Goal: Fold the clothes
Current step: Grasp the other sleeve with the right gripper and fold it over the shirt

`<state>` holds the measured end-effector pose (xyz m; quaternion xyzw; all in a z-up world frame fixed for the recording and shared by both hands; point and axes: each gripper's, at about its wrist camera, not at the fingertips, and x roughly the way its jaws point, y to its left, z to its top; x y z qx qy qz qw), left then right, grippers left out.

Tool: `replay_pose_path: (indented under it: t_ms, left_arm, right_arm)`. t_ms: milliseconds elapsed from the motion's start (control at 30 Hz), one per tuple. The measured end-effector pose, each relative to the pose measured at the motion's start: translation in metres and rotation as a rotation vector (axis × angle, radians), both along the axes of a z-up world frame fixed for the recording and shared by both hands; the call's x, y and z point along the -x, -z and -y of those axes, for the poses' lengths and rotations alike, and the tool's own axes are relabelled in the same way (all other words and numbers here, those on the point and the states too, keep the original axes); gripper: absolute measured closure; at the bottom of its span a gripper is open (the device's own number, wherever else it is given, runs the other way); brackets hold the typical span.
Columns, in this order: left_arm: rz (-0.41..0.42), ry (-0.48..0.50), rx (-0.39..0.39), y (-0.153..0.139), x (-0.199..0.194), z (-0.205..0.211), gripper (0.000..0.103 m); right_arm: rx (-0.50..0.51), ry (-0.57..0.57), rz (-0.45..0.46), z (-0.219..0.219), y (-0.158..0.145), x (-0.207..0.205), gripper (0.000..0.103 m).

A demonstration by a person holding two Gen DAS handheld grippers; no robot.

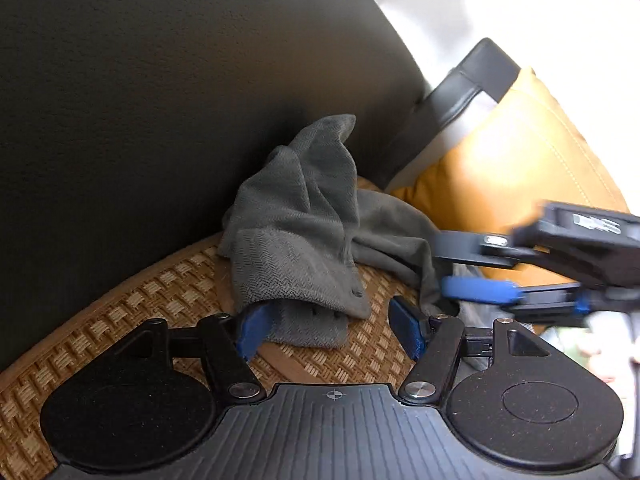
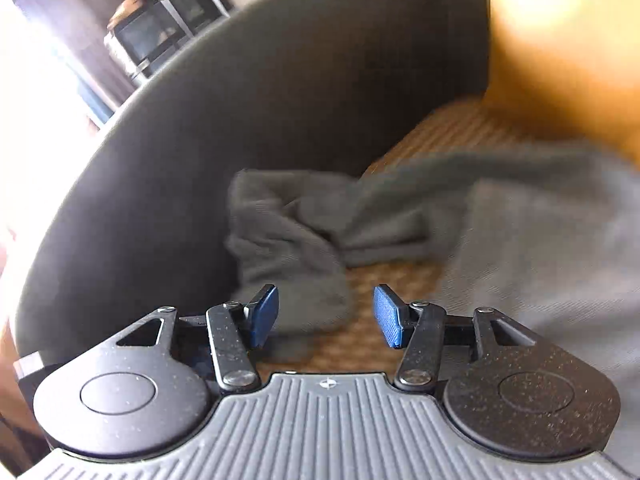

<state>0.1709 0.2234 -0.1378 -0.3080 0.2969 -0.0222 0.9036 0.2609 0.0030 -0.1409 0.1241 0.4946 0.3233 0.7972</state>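
Note:
A grey knitted garment (image 1: 304, 232) lies crumpled on the woven seat mat (image 1: 132, 312), bunched up against the dark backrest. My left gripper (image 1: 330, 330) is open just in front of it. A ribbed cuff of the garment rests against the left blue pad (image 1: 252, 330), while the right pad is free. In the left wrist view my right gripper (image 1: 476, 268) comes in blurred from the right, at the garment's other end. In its own view the right gripper (image 2: 326, 316) is open, and the garment (image 2: 288, 240) lies bunched ahead, with a flatter part (image 2: 540, 264) at right.
An orange leather cushion (image 1: 504, 160) leans at the right behind the garment, with a black frame (image 1: 468, 80) beside it. The dark backrest (image 1: 160, 100) curves around the seat. A shelf with appliances (image 2: 160, 28) stands beyond the backrest, next to a bright window.

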Motion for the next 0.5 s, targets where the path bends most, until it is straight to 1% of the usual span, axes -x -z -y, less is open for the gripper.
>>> replay_pose_path:
  t_ms: [67, 167, 267, 333, 367, 500]
  left_arm:
    - [0.011, 0.024, -0.01, -0.001, 0.001, -0.002, 0.026]
    - [0.027, 0.055, -0.016, 0.001, 0.003, -0.005, 0.026]
    - [0.034, 0.074, -0.011, 0.004, 0.011, -0.006, 0.026]
    - [0.031, 0.082, -0.012, 0.004, 0.016, -0.007, 0.026]
    - [0.028, 0.088, -0.011, 0.005, 0.018, -0.008, 0.026]
    - [0.018, 0.098, -0.017, 0.007, 0.031, -0.011, 0.026]
  right_arm:
    - [-0.03, 0.025, -0.08, -0.012, 0.014, -0.001, 0.045]
    - [-0.05, 0.079, -0.184, -0.017, 0.031, 0.004, 0.045]
    - [-0.132, 0.12, -0.285, -0.013, 0.046, 0.011, 0.046]
    - [-0.141, 0.141, -0.31, -0.013, 0.051, 0.018, 0.046]
    - [-0.143, 0.156, -0.309, -0.015, 0.053, 0.019, 0.046]
    - [-0.218, 0.246, -0.319, -0.017, 0.06, 0.016, 0.048]
